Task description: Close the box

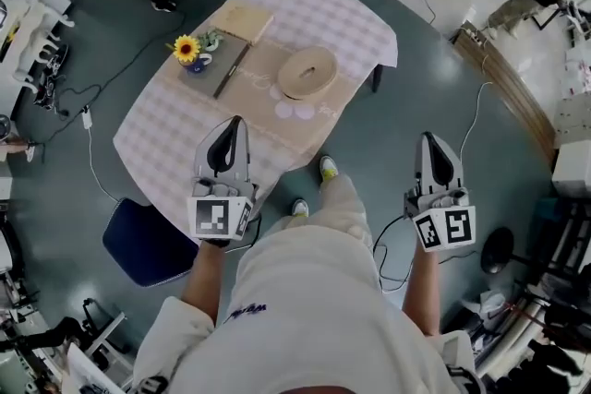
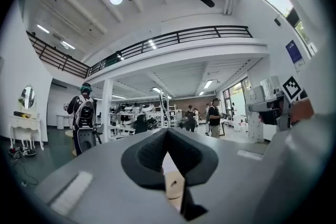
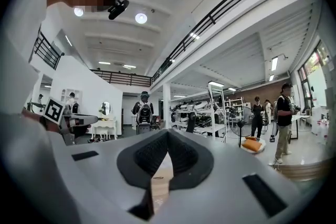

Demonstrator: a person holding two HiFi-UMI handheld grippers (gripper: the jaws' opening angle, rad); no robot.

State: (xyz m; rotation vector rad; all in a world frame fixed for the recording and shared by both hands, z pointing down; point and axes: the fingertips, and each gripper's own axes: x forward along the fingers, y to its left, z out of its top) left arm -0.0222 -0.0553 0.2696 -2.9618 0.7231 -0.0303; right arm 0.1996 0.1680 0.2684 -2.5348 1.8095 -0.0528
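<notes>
A: One table (image 1: 166,157) under a checked cloth, largest thing in sight. Anything on it for the job?

B: Across the middle, a tan runner (image 1: 263,101). On that, toward the right end, the round box (image 1: 309,72), well ahead of both grippers. Pale wood or bamboo, by the look. Seems to wear its lid already, flat and centred, though hard to be sure from so high up.

A: Heavy?

B: Probably not. Looks thin-walled, stiff and light enough to skate on the runner if nudged sideways. Smooth too, so likely slippery under hard pads. Hardly fragile, but easy to knock askew.

A: Where to take hold, then?

B: By the lid's rim, at opposite edges, lowering level and pressing straight down rather than pinching hard. Better still, steadying the side wall with the other gripper.

A: And the grippers?

B: Left gripper (image 1: 236,123) up over the table's near edge, right gripper (image 1: 428,139) out to the side above the floor. Fingers pressed together on both, nothing between, neither touching the box.

A: Anything smaller to mind?

B: Only a sunflower in a cup (image 1: 189,51), well apart, at the runner's left end.
</notes>
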